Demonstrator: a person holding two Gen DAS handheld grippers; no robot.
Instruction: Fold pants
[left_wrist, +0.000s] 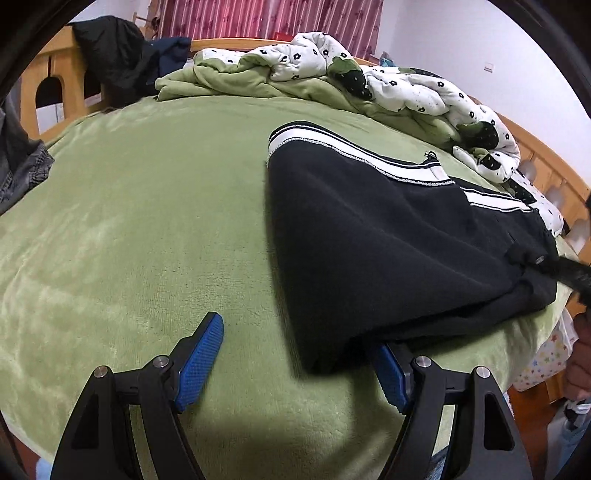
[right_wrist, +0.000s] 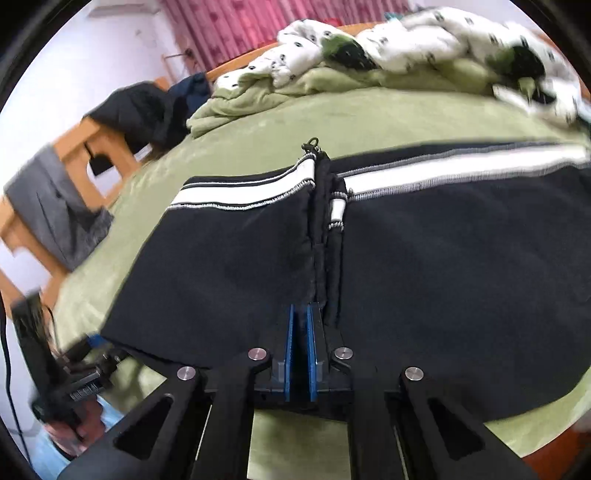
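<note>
So we have the black pants (right_wrist: 424, 266) lying flat on the green blanket (left_wrist: 129, 221), white side stripe (right_wrist: 461, 166) along the far edge, already doubled over at least once by the look of the layered hems in the right wrist view. Our right gripper (right_wrist: 301, 328) is clamped down, blue pads nearly together at the near edge of the fabric where the two hems meet; pads look pinched on cloth there, but we can't see how many layers are caught. Our left gripper (left_wrist: 299, 360) is wide open at the near corner of the pants, one pad (left_wrist: 201, 363) bare over the blanket, the other pad (left_wrist: 391, 376) tucked under or just beside the dark fabric edge, nothing held. Risks as we judge them: right pinch only grabs the top layer, so a lift peels the fold apart; left jaws close on blanket plush along with the pants and drag the bedding; uneven lift between the two hands skews the stripe edge and leaves a crooked fold. The zipper pull (right_wrist: 312, 144) at the far seam could snag. The bunched floral quilt (left_wrist: 406, 85) behind is near enough to catch a fold carried too far back
</note>
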